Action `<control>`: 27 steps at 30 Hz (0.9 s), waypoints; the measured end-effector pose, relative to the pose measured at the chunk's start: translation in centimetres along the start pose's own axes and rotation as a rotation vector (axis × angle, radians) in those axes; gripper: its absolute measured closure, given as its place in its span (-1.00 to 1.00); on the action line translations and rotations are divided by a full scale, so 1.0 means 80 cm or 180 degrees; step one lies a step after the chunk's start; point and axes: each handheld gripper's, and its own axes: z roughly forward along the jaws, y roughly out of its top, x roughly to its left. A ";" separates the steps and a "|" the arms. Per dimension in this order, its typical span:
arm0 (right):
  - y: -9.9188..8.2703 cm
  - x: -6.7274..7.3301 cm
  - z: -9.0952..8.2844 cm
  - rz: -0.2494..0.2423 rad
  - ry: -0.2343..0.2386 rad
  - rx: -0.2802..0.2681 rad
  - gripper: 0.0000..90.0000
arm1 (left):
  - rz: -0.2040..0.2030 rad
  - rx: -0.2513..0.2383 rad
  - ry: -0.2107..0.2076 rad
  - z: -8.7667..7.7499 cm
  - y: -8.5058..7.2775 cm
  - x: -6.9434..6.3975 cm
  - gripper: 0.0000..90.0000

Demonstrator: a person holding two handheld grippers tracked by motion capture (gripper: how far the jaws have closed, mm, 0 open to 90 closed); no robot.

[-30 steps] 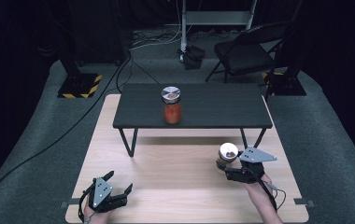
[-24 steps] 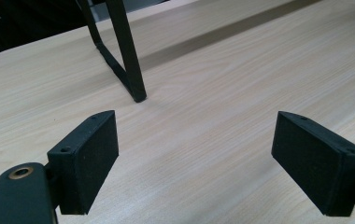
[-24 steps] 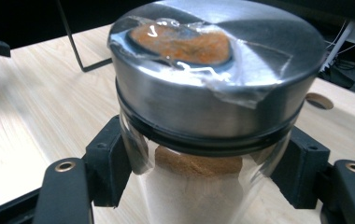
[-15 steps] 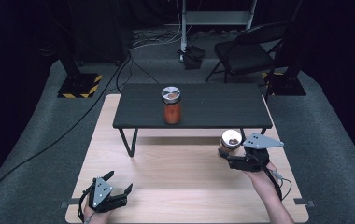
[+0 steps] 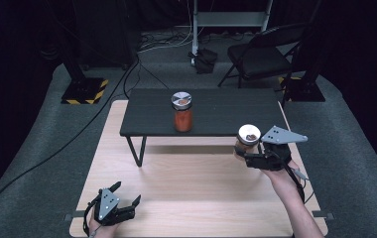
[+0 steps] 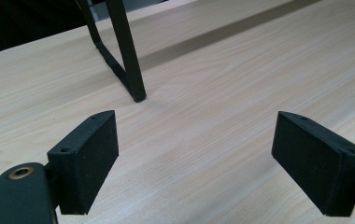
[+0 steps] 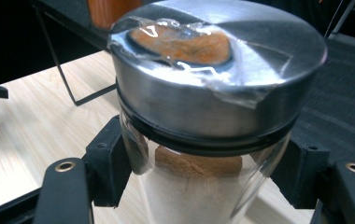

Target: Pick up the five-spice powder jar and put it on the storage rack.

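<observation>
I am carrying a glass jar (image 5: 248, 140) in the right tongs (image 5: 256, 157), their jaws clamped on its glass just under the metal lid. Over the last second it has been travelling up and away from me, and is now hanging just off the right front corner of the dark raised bench (image 5: 204, 113), where a red-filled jar (image 5: 182, 112) is standing. I judge I am bringing it to set down there. The left tongs (image 5: 119, 208) are resting wide open, empty, low over the wooden bench (image 5: 191, 193).
</observation>
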 end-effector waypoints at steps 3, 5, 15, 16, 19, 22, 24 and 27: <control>0.008 0.000 -0.002 -0.0005 -0.0031 -0.0022 -0.33 | 0.0004 0.0001 0.0001 0.000 0.000 0.000 -0.68; 0.013 -0.002 -0.004 0.0007 -0.0037 -0.0032 -0.33 | -0.0003 0.0000 -0.0001 0.000 0.000 0.000 -0.68; 0.024 -0.017 -0.006 0.0152 0.0010 -0.0128 -0.33 | 0.0006 0.0001 -0.0005 0.000 0.000 0.000 -0.68; 0.025 -0.018 -0.006 0.0152 0.0014 -0.0133 -0.33 | 0.0002 0.0000 -0.0005 0.000 0.000 0.000 -0.68; 0.027 -0.020 -0.007 0.0162 0.0034 -0.0161 -0.33 | 0.0003 0.0005 -0.0008 0.000 0.000 0.001 -0.68; 0.028 -0.020 -0.007 0.0161 0.0040 -0.0186 -0.33 | 0.0006 0.0005 -0.0009 0.000 0.000 0.001 -0.68; 0.030 -0.021 -0.007 0.0167 0.0040 -0.0201 -0.33 | 0.0004 0.0004 -0.0008 0.000 0.000 0.001 -0.68; 0.032 -0.021 -0.006 0.0167 0.0019 -0.0232 -0.33 | 0.0000 0.0005 -0.0011 0.000 0.000 0.001 -0.68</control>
